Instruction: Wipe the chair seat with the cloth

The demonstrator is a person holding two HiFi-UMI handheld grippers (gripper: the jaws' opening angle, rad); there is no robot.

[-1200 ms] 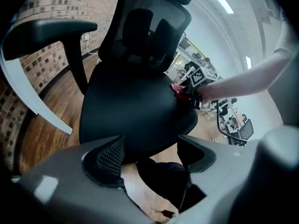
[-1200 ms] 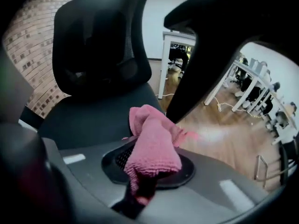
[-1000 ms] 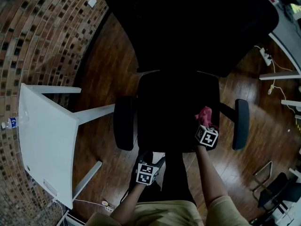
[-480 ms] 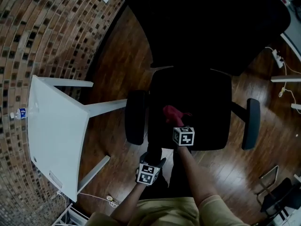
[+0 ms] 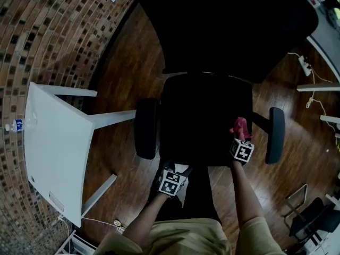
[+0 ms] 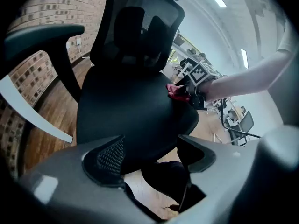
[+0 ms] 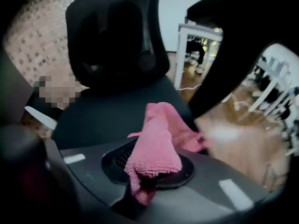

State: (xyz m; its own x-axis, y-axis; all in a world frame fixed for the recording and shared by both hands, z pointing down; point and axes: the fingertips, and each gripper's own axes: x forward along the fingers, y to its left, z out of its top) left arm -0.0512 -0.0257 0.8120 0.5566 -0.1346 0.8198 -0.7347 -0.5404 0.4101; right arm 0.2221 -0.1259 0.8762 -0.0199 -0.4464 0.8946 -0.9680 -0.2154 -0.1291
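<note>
A brick wall (image 5: 48, 31) is on the left. A white table (image 5: 53, 153) stands near it on the dark wood floor (image 5: 119, 84).

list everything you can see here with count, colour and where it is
chair: one, black, centre, facing the person
armrests: two, black, either side of the chair
cloth: one, pink, front right of the chair, clamped in the right gripper
table: one, white, left of the chair
bottle: one, clear with a blue label, at the table's far left edge
power strip: one, white, floor at upper right
floor: brown wood, under everything
wall: brown brick, far left
left gripper: one, open, empty, below the chair's front edge
right gripper: one, shut on the cloth
forearms: two, bare, bottom centre
</note>
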